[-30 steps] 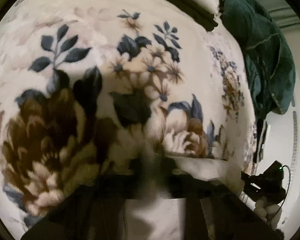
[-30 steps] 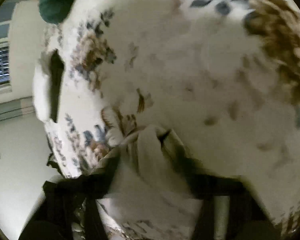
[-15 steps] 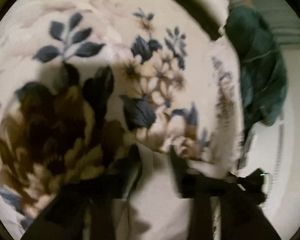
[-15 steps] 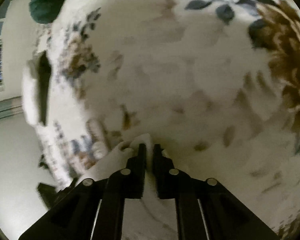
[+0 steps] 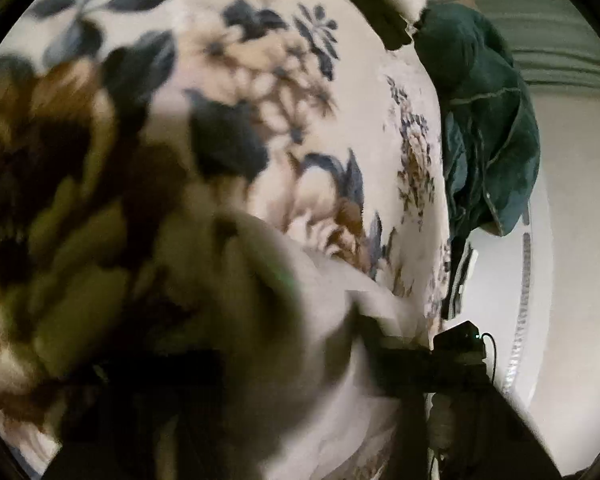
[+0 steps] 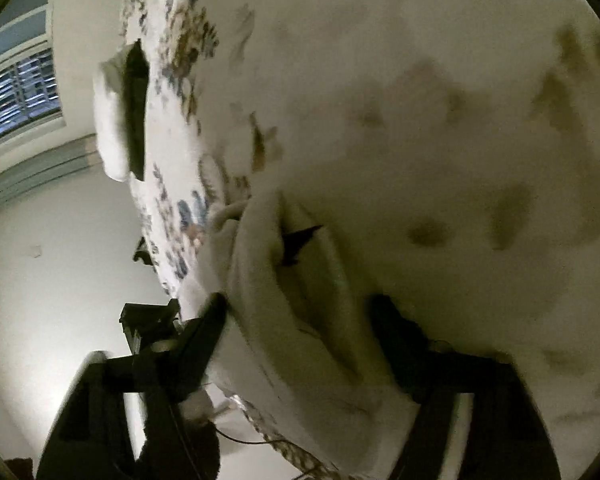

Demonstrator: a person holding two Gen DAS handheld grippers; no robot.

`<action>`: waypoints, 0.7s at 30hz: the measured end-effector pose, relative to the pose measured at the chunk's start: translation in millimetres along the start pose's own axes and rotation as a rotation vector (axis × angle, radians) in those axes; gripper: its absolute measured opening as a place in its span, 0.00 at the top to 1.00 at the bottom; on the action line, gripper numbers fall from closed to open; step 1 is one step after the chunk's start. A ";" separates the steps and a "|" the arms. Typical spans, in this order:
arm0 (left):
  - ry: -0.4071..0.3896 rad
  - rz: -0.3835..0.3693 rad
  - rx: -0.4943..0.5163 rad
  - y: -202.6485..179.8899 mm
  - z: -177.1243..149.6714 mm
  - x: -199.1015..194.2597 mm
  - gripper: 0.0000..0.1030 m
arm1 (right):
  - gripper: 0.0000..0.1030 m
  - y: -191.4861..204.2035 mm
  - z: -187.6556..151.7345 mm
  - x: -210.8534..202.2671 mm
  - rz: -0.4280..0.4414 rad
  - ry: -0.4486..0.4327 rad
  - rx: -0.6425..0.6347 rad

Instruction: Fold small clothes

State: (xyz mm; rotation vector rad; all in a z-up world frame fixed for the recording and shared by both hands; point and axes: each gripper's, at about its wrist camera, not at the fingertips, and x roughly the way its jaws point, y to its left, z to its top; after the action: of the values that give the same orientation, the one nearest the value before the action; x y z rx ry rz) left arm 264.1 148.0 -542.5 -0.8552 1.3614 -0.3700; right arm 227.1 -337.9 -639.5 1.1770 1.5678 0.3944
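A small white garment (image 5: pixel 320 360) lies bunched on a floral blanket (image 5: pixel 260 80). In the left wrist view it fills the space between my dark, blurred fingers, and the left gripper (image 5: pixel 268 344) is mostly hidden by it. In the right wrist view the garment (image 6: pixel 292 320) is a thick folded bundle between my two wide-apart fingers. The right gripper (image 6: pixel 300 320) stands open around it, one fingertip (image 6: pixel 216 312) at its left, one (image 6: pixel 384 316) at its right.
A dark green garment (image 5: pixel 488 120) hangs over the blanket's far right edge. The other gripper's black body (image 5: pixel 456 344) shows beside the bed. A white pillow (image 6: pixel 112 120) lies at the blanket's edge, with a window (image 6: pixel 16 92) behind.
My right gripper was shut on the garment's edge and has opened wide around the bundle. The left view has moved closer and the garment has risen between its fingers.
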 end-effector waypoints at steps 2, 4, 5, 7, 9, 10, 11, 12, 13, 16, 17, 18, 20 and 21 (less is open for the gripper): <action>-0.021 -0.002 0.012 -4.4 1.1 -6.4 0.79 | 0.78 0.6 -4.2 4.4 0.021 -0.013 0.027; -0.034 -0.016 0.010 -9.5 2.6 -17.3 0.80 | 0.79 6.9 -8.0 3.0 0.010 -0.033 0.021; -0.038 -0.014 0.016 -13.6 2.5 -19.6 0.80 | 0.80 11.0 -10.0 1.2 0.012 -0.043 0.023; -0.044 -0.012 0.044 -26.2 3.4 -26.3 0.80 | 0.81 23.9 -14.3 -6.9 0.001 -0.055 0.006; -0.060 -0.020 0.064 -37.5 9.0 -40.8 0.80 | 0.82 42.9 -17.0 -13.6 -0.016 -0.053 -0.030; -0.076 -0.022 0.079 -45.4 15.2 -52.6 0.80 | 0.82 55.9 -17.5 -16.7 -0.022 -0.053 -0.050; -0.087 -0.024 0.084 -50.6 20.6 -59.1 0.80 | 0.82 69.2 -17.5 -19.4 -0.025 -0.055 -0.070; -0.102 -0.035 0.090 -57.3 29.4 -69.4 0.80 | 0.82 88.0 -16.3 -23.2 -0.026 -0.059 -0.100; -0.112 -0.038 0.094 -58.7 35.4 -77.0 0.80 | 0.82 104.3 -14.3 -26.1 -0.021 -0.064 -0.122; -0.161 -0.054 0.115 -78.5 68.8 -107.0 0.80 | 0.82 156.9 -1.6 -33.4 0.002 -0.085 -0.183; -0.182 -0.053 0.130 -87.0 85.4 -118.3 0.80 | 0.82 175.9 4.8 -35.1 0.014 -0.091 -0.204; -0.201 -0.059 0.144 -95.4 105.0 -129.1 0.80 | 0.82 194.5 11.3 -34.8 0.021 -0.096 -0.225; -0.231 -0.057 0.168 -106.5 138.6 -142.5 0.80 | 0.82 238.2 30.7 -31.5 0.035 -0.108 -0.276; -0.243 -0.056 0.178 -111.1 156.1 -146.8 0.80 | 0.82 254.5 40.1 -28.4 0.042 -0.113 -0.288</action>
State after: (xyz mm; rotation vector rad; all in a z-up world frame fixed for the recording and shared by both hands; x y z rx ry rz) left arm 407.5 225.2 -364.3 -0.7648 1.0654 -0.4098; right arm 380.8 -258.6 -446.5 0.9923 1.3396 0.5525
